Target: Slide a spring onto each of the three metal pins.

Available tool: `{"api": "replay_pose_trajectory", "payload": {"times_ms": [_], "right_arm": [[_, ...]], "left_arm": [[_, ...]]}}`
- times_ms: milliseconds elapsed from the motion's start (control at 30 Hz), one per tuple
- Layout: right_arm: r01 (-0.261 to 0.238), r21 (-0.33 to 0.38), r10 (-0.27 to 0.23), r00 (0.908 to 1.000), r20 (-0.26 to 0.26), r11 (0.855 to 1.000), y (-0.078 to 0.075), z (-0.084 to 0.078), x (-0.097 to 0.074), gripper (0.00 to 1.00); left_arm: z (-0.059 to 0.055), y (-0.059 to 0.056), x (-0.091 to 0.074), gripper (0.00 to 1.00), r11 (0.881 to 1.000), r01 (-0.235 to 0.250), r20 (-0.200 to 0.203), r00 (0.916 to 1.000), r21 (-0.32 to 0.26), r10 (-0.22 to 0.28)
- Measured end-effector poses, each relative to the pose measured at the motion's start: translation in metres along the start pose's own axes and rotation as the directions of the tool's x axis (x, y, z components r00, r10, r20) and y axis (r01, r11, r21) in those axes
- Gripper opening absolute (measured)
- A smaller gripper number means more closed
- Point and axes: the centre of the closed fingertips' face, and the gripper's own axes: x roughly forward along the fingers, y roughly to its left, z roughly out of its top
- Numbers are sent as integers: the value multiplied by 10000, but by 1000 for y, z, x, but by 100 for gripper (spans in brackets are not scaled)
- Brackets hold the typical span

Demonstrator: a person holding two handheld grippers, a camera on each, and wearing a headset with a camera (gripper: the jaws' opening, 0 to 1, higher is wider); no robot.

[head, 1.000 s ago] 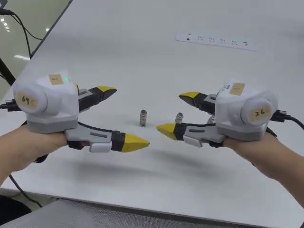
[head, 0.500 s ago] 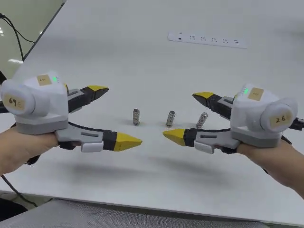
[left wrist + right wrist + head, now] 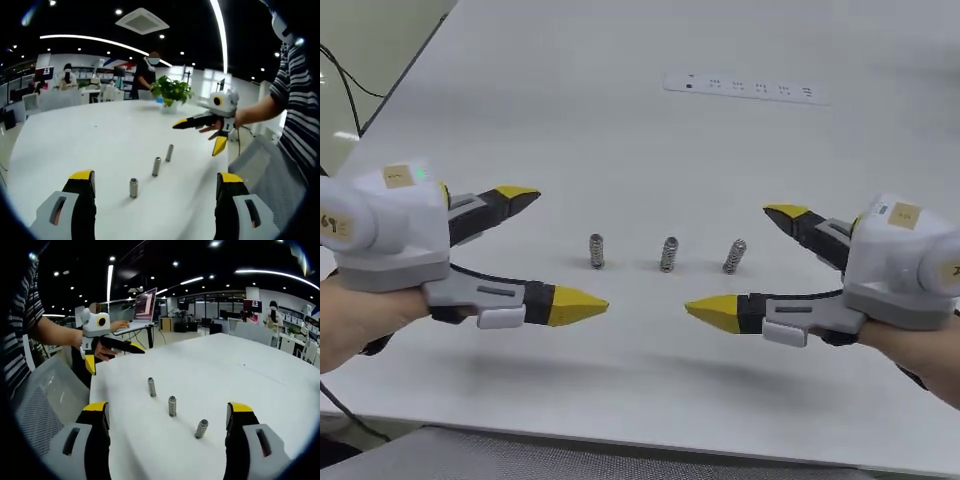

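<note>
Left tongs [image 3: 570, 248] wide open, empty, touching nothing. Right tongs [image 3: 728, 259] same: wide open, empty, off the bench [image 3: 620, 130]. Three springs [image 3: 668, 254] stand in a row on it between both tongs, rightmost one tilted.

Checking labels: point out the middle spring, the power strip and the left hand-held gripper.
middle spring [image 3: 668, 254], head view, mid-coil.
power strip [image 3: 748, 87], head view, centre of its top face.
left hand-held gripper [image 3: 570, 248], head view, midway between its yellow fingertips.
</note>
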Motion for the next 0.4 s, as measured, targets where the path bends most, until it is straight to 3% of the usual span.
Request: {"api": "replay_pose_trajectory", "payload": {"times_ms": [400], "right_arm": [[91,134,-90,9999,-64,9999,-7,-10,-13,99]], "left_arm": [[-1,3,-5,98,9999,-137,-86,9999,-11,137]]}}
